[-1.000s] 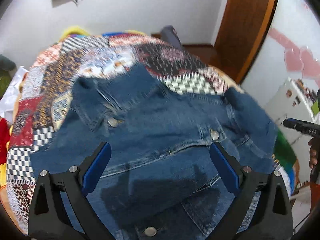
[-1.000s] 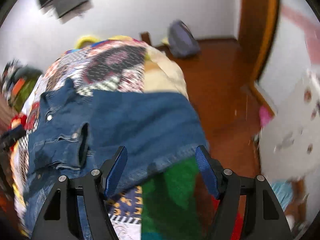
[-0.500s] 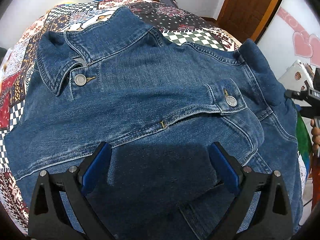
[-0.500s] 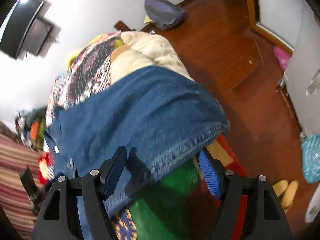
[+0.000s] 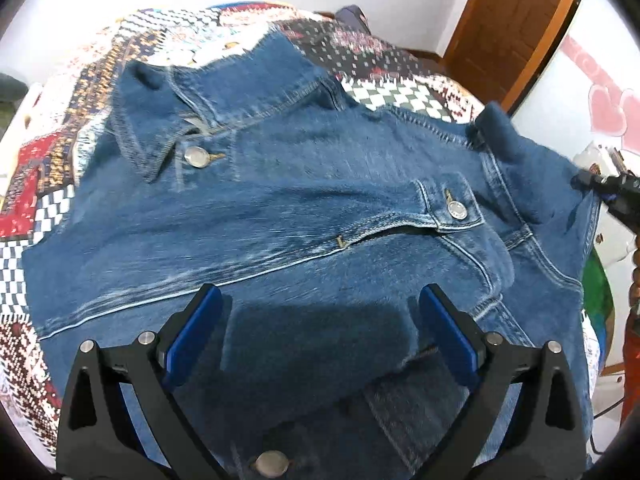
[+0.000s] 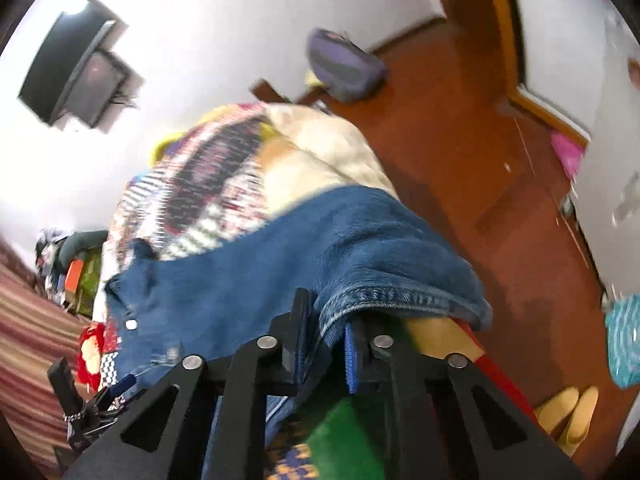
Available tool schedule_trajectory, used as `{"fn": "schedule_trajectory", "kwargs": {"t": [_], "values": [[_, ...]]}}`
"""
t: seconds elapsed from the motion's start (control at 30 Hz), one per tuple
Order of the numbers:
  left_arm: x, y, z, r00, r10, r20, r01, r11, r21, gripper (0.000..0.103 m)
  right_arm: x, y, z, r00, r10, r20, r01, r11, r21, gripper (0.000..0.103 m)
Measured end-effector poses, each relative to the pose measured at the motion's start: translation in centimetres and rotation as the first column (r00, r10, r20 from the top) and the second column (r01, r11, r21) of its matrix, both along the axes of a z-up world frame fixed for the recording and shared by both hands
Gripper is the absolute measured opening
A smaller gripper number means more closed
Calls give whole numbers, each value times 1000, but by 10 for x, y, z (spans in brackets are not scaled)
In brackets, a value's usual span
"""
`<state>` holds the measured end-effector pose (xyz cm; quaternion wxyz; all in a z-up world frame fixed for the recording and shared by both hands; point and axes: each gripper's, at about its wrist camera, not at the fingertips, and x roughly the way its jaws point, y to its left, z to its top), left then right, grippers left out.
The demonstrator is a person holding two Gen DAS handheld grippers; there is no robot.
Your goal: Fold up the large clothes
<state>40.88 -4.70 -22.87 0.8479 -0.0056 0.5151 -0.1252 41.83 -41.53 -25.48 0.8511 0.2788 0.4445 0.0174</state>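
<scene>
The denim jacket (image 5: 304,216) lies spread front-up on the patchwork quilt (image 5: 52,152) of the bed, one sleeve hanging over the bed's edge. My right hand-held gripper (image 6: 326,340), wide open half a second ago, has just closed its jaws on that sleeve's hem (image 6: 384,296), so I judge the sleeve is ready to fold inward. My left hand-held gripper (image 5: 316,332) hovers open above the jacket's front, holding nothing.
</scene>
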Motion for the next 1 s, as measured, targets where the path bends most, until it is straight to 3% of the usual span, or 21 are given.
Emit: {"fn": "schedule_trajectory", "kwargs": {"t": [0.23, 0.47, 0.6, 0.77, 1.0], "values": [[-21, 30, 31, 997, 41, 65, -39, 999, -33, 99, -7, 61, 81, 973, 119, 196, -112, 993, -45, 9], [-46, 59, 56, 989, 77, 124, -69, 996, -63, 100, 11, 151, 109, 936, 246, 250, -249, 968, -20, 8], [-62, 74, 65, 984, 88, 155, -81, 995, -53, 100, 23, 207, 95, 919, 335, 206, -348, 937, 31, 8], [-83, 102, 68, 977, 138, 163, -123, 988, -97, 100, 23, 275, 57, 885, 456, 96, -461, 886, 51, 8], [-99, 118, 63, 973, 177, 146, -160, 980, -119, 100, 2, 334, -9, 832, 546, -99, -550, 835, -12, 9]]}}
